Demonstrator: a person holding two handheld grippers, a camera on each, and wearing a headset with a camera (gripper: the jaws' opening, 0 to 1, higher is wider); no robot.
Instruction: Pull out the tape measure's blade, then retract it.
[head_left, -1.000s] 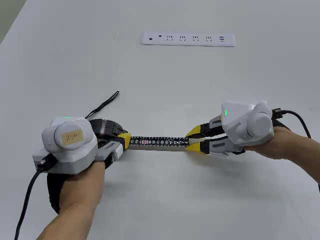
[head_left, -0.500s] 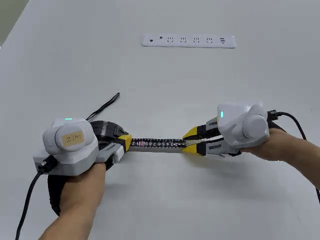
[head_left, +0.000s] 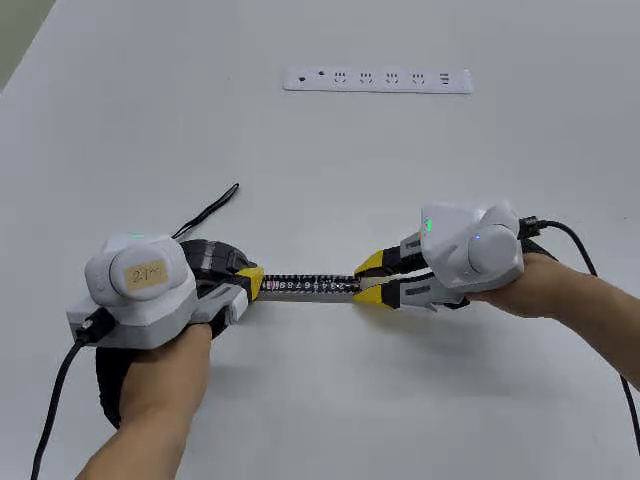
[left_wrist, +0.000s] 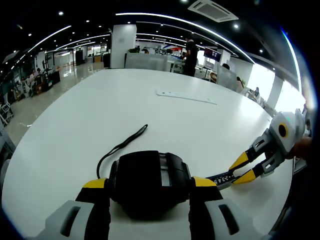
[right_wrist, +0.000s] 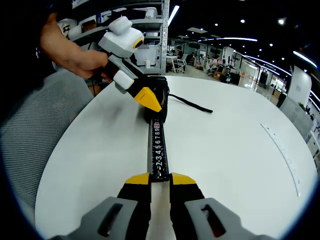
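While stretched between both grippers, lay over white table (head_left: 330, 160), partly out.
Clamped boxy black tape measure (head_left: 212, 258) in left gripper (left_wrist: 150, 186), jaws closed against its sides; pinched thin, stiff, numbered blade (right_wrist: 158, 145) by its tip in right gripper (right_wrist: 160, 179), jaws nearly touching. Ran long axis straight from case to right jaws.

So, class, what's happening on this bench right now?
A person works two handheld grippers. The left gripper is clamped around the black tape measure case, and the right gripper pinches the end of the blade. A short length of blade is stretched between them over the white table. A power strip lies farther back.
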